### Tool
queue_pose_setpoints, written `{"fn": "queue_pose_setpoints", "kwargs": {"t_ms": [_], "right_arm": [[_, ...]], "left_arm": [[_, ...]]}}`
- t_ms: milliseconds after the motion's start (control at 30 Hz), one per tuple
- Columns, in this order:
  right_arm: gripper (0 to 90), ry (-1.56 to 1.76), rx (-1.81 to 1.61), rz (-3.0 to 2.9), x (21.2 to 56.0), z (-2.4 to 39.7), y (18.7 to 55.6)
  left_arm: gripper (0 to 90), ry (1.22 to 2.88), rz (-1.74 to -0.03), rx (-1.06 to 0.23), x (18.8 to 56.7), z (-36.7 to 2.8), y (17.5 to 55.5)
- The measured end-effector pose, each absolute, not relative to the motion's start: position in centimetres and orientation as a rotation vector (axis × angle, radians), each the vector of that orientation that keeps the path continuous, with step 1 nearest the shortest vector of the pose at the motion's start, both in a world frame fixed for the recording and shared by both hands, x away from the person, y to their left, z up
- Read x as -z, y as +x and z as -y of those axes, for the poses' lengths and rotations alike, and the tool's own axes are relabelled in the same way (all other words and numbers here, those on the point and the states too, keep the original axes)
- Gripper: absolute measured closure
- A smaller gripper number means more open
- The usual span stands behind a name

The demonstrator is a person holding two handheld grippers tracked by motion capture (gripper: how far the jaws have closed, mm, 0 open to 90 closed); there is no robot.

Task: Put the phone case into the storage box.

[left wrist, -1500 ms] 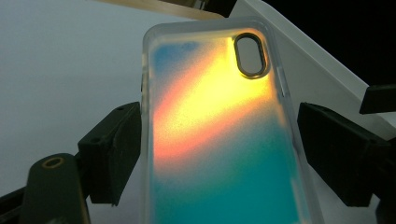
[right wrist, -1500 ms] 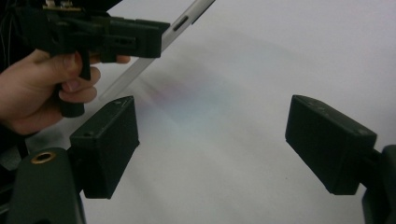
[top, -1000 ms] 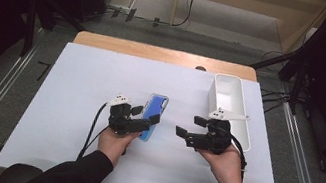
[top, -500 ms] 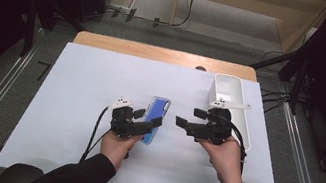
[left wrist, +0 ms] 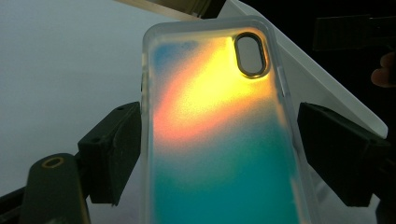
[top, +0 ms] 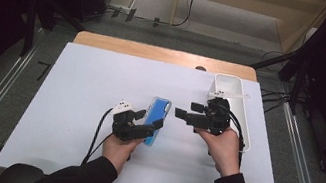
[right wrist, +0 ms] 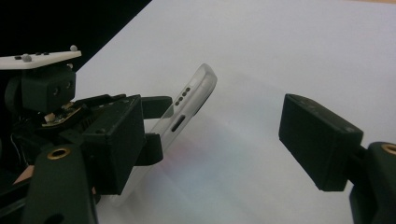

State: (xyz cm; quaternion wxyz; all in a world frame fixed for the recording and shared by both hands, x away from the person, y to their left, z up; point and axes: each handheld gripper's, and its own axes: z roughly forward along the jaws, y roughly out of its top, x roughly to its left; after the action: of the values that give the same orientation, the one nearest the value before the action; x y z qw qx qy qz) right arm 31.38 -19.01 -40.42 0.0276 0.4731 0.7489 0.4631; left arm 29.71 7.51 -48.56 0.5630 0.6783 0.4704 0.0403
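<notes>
A phone case point(top: 157, 116) looks blue in the high view and shows orange and teal with a camera cut-out in the left gripper view point(left wrist: 219, 140). My left gripper point(top: 149, 125) is shut on its two long edges, one black jaw on each side point(left wrist: 219, 154). In the right gripper view the case point(right wrist: 189, 109) is tilted, its far end raised off the white sheet. My right gripper point(top: 187, 111) is open just right of the case, pointing left at it. Its jaws point(right wrist: 219, 140) stand wide apart with nothing between them.
A white sheet point(top: 91, 84) covers the wooden table point(top: 157, 52). A long white bin point(top: 230, 85) stands at the right, just behind and beside my right hand. Black cables trail from both grippers. Dark floor and metal rails flank the table.
My right gripper has moved a little farther up the table and slightly left, towards the case. My left gripper still holds the case and has shifted only slightly.
</notes>
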Motion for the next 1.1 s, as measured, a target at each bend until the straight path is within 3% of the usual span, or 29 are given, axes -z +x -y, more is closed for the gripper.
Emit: {"fn": "queue_pose_setpoints", "kwargs": {"t_ms": [1100], "right_arm": [[23.3,1.642,-1.467,-2.323,41.6,17.4,35.2]], "left_arm": [[15.9,1.588,-1.112,-0.11,49.1,-7.5,30.0]]}}
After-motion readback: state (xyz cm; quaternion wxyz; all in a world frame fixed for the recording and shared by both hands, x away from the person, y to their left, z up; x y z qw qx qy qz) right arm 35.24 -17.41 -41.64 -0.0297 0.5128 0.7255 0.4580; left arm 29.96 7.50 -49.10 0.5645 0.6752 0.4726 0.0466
